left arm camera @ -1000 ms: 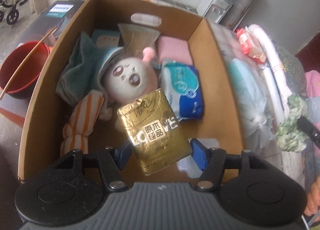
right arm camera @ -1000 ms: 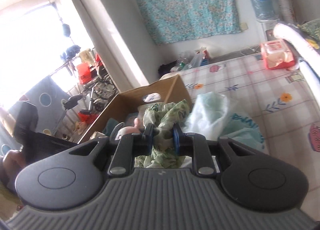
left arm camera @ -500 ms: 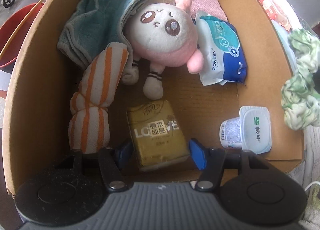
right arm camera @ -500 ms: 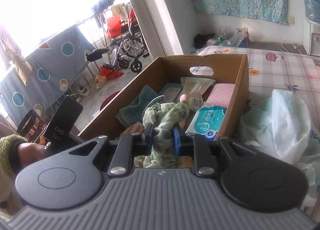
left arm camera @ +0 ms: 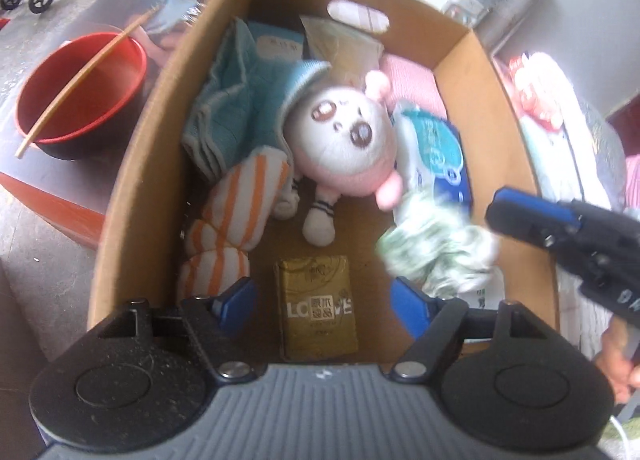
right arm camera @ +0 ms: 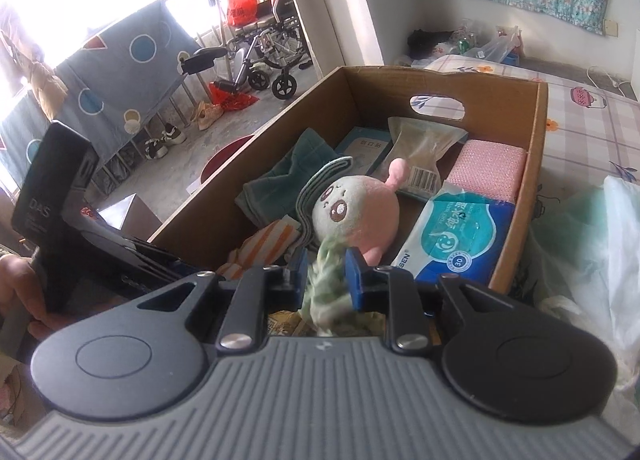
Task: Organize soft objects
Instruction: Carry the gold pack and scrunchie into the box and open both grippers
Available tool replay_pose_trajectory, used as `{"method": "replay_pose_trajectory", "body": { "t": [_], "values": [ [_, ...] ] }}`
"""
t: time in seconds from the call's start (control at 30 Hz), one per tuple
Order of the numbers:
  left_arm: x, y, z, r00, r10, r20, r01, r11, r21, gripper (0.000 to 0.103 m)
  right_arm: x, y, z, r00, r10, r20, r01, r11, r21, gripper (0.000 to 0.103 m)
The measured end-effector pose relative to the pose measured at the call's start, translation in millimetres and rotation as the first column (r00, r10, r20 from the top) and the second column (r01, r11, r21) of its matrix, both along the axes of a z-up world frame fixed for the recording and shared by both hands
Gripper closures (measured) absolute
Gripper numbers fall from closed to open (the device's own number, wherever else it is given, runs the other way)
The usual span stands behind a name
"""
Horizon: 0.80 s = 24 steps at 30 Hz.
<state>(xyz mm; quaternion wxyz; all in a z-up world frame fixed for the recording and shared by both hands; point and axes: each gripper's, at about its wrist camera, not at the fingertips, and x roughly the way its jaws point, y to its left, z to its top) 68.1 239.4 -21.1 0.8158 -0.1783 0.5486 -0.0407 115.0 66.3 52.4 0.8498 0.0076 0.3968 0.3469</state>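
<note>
An open cardboard box [left arm camera: 132,179] holds a pink-and-white plush doll [left arm camera: 344,143], a teal towel [left arm camera: 232,111], an orange-striped rolled cloth [left arm camera: 236,215] and a blue wet-wipes pack [left arm camera: 436,147]. A gold tissue pack [left arm camera: 316,312] lies flat on the box floor between the fingers of my left gripper [left arm camera: 324,308]. Its jaws are opening and the pads stand clear of the pack. My right gripper [right arm camera: 326,278] is shut on a green-and-white crumpled cloth [right arm camera: 324,288]. It holds that cloth [left arm camera: 436,252] over the box's near right corner.
A red bowl [left arm camera: 80,91] with a stick across it stands left of the box. A floral-sheeted bed [right arm camera: 592,131] and a plastic bag [right arm camera: 592,244] lie to the right. A pink pad [right arm camera: 488,171] fills the box's far corner. A wheelchair [right arm camera: 264,59] stands by the window.
The left jaws have spread and let go of the gold pack, which now lies on the box floor. The right gripper has carried the green cloth in over the box, covering the cup.
</note>
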Motion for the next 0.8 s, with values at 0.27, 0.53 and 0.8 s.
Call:
{"method": "replay_pose_trajectory", "body": {
  "t": [0.27,0.53,0.8],
  "values": [
    [2.0,-5.5,19.0,0.997,0.034,0.074,-0.036,0.999,0.021,0.023,3.5,6.1,-3.8,1.000,0.010,0.012,-0.010,1.000,-0.010,0.082],
    [-2.6,-14.7,22.8,0.993,0.041,0.114,-0.046,0.998,0.036,0.022,-5.1,-21.8,12.8,0.998,-0.059,0.036,0.057,0.997,0.054,0.082],
    [-18.9,-50.8,44.1,0.962,-0.004,0.272,-0.045,0.984,0.171,0.012,-37.4,-75.4,27.2,0.977,-0.209,0.048,0.200,0.968,0.153,0.063]
  ]
}}
